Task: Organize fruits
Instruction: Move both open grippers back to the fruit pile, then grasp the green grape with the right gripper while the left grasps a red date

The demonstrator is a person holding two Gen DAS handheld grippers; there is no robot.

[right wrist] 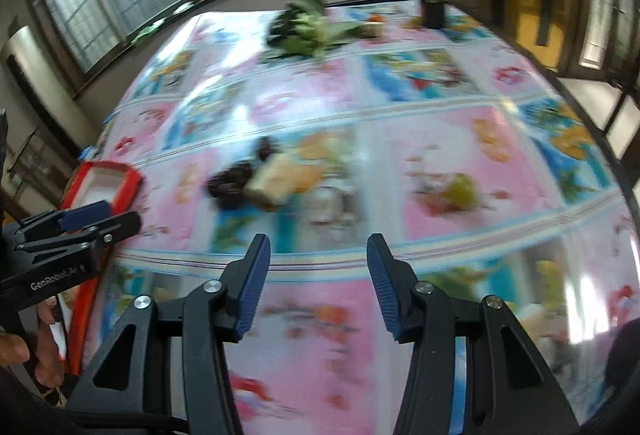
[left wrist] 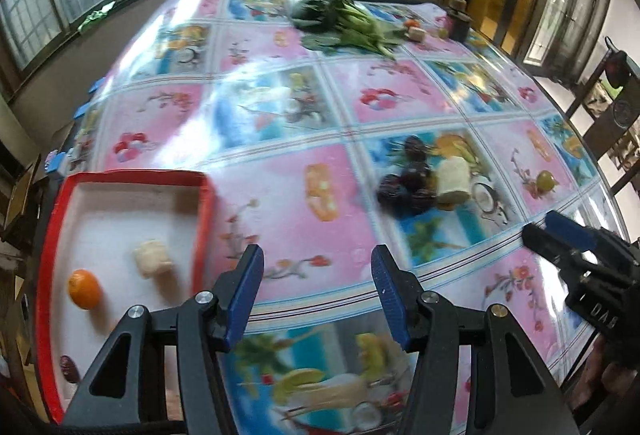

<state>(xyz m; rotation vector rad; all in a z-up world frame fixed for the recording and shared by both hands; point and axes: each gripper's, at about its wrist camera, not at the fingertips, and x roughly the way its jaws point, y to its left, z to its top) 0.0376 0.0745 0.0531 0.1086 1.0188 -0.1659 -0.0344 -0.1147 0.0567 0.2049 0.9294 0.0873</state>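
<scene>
Left wrist view: left gripper [left wrist: 318,299] hung above the table with its jaws spread wide, nothing between the blue pads. Table [left wrist: 280,107] was covered in a glossy plastic cloth, pink and blue squares with printed fruit and flowers, strong window glare on it. Red-rimmed tray [left wrist: 206,219] sat at the near-left edge of the table; in it lay an orange [left wrist: 84,289], a pale cut chunk [left wrist: 152,258] near it, and a dark reddish fruit [left wrist: 69,369] at the tray's near end. Mid-table, well apart from the tray: a cluster of dark fruits [left wrist: 406,185] touching a second pale chunk [left wrist: 453,181]. A small green fruit [left wrist: 546,180] lay further right. Far end held leafy greens [left wrist: 344,21], a small orange item, a pale block and a dark jar [left wrist: 459,20]. Right gripper [left wrist: 560,235] showed at the right edge; the state of its jaws wasn't readable here. Barred windows ran along the back wall, wooden doors on the right.

Right wrist view, blurred: right gripper [right wrist: 318,289] was released, jaws wide, empty, over the near table. Dark fruits [right wrist: 232,181] and pale chunk [right wrist: 272,181] lay ahead-left, green fruit [right wrist: 460,191] ahead-right, greens [right wrist: 308,27] far. Tray corner [right wrist: 128,175] was at left with the left gripper [right wrist: 84,219] in front of it, fingers of a hand [right wrist: 48,359] below. Same windows, a pale cylinder-like unit by the left wall.
</scene>
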